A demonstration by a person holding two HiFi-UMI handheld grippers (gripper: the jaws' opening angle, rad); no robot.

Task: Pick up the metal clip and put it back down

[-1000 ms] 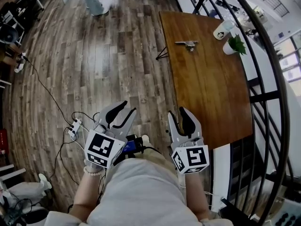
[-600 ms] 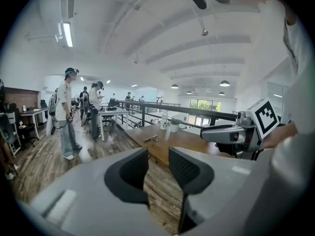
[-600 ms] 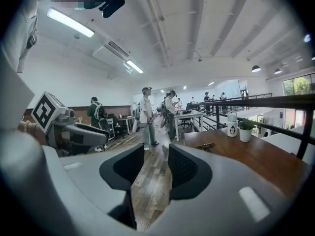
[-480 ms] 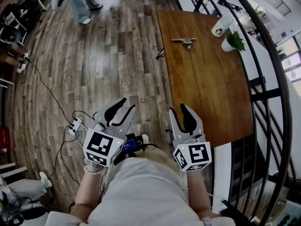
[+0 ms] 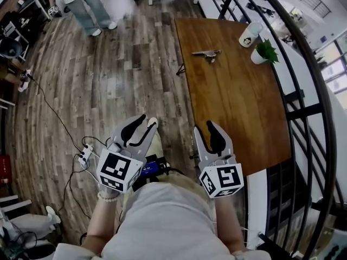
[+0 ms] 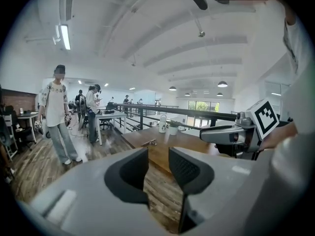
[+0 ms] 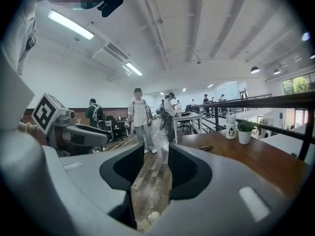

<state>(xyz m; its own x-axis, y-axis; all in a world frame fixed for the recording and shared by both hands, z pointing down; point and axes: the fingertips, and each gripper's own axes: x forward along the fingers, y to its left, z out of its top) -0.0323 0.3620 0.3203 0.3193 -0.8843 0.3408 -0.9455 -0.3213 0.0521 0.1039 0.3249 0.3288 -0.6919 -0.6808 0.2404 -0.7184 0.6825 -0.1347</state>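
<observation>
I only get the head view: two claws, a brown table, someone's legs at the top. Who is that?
Observer: The left gripper view shows a standing person in a cap and pale T-shirt.
Operator: Are the claws holding anything?
Observer: No. Each gripper view shows open jaws with nothing between them: left gripper, right gripper.
Operator: That white thing by the plant?
Observer: The right gripper view shows a tall capped bottle, upright beside the potted plant.

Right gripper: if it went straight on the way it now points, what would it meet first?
Probably the wooden floor: only floorboards show between the right gripper's open jaws, and the table lies off to the right. A standing person is farther along; depth is unclear.
</observation>
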